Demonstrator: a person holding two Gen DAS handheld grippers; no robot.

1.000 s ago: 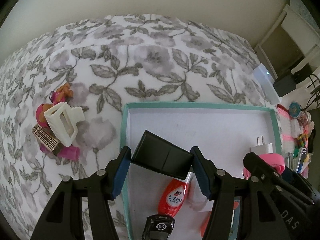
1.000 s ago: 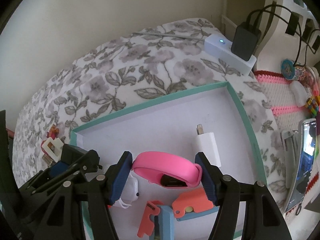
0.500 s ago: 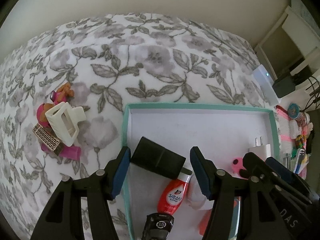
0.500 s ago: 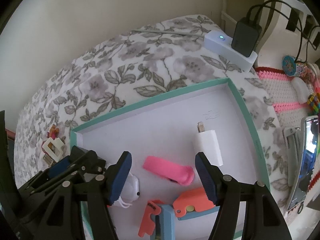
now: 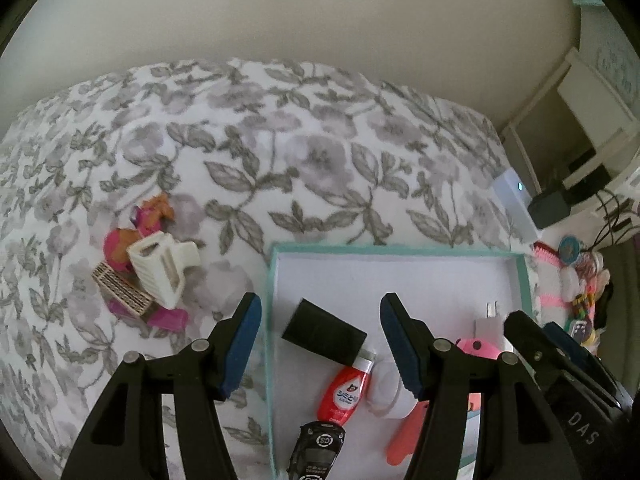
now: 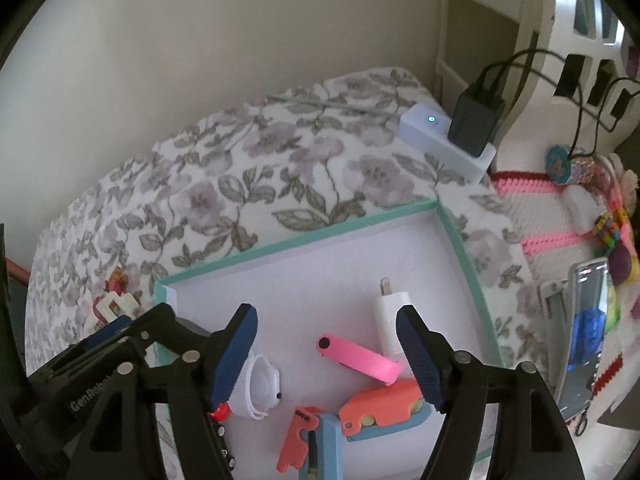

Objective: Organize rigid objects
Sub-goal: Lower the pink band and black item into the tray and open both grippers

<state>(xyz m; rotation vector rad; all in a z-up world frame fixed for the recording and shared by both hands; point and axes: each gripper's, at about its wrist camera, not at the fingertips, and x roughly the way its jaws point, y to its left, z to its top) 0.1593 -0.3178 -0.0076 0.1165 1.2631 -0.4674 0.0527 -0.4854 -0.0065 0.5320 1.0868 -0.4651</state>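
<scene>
Both claws [image 5: 320, 344] [image 6: 326, 350] spread above tray [image 5: 400, 249].

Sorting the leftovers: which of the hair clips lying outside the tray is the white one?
The big ribbed claw clip, lying on top of the pile left of the teal tray; the patterned flat clip and magenta one sit beneath it.

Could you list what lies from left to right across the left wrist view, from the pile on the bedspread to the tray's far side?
Cream plastic hair claw → black rectangular box → red squeeze bottle → white plug adapter.
</scene>
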